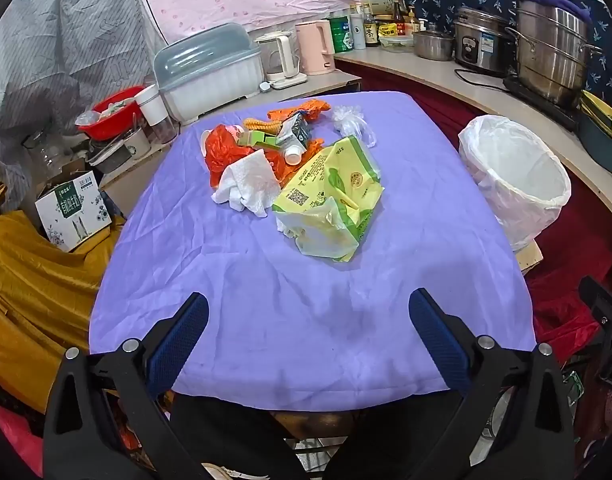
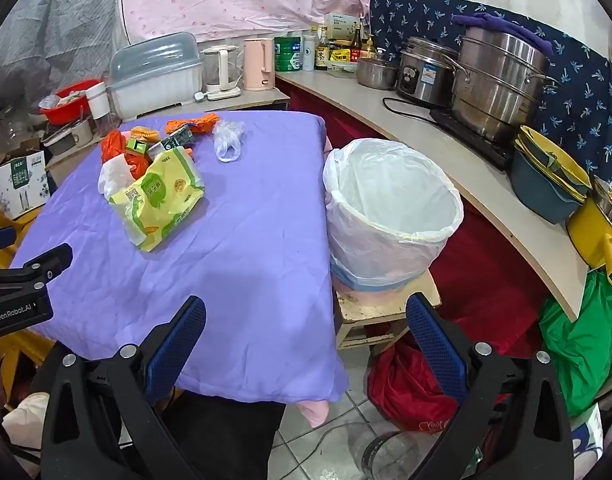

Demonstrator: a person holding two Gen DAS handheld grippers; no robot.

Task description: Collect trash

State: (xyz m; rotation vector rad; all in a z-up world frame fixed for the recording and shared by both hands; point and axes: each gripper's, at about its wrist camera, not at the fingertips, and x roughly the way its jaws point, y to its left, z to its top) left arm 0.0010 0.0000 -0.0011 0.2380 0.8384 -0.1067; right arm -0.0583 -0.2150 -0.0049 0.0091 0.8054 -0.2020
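A pile of trash lies at the far middle of the purple-clothed table (image 1: 306, 312): a yellow-green wrapper (image 1: 333, 192) (image 2: 162, 196), a crumpled white tissue (image 1: 250, 184), an orange plastic bag (image 1: 222, 152), a small carton (image 1: 294, 130) and a clear plastic bag (image 1: 353, 122) (image 2: 228, 140). A bin lined with a white bag (image 1: 513, 176) (image 2: 389, 208) stands on a stool right of the table. My left gripper (image 1: 307, 312) is open and empty above the table's near edge. My right gripper (image 2: 306, 316) is open and empty over the table's near right corner.
A counter (image 2: 485, 184) with steel pots, a rice cooker and bowls runs along the right. Kettles, a dish box and bottles stand behind the table. A cardboard box (image 1: 72, 212) and yellow cloth lie to the left. A red bag and a plastic bottle lie on the floor.
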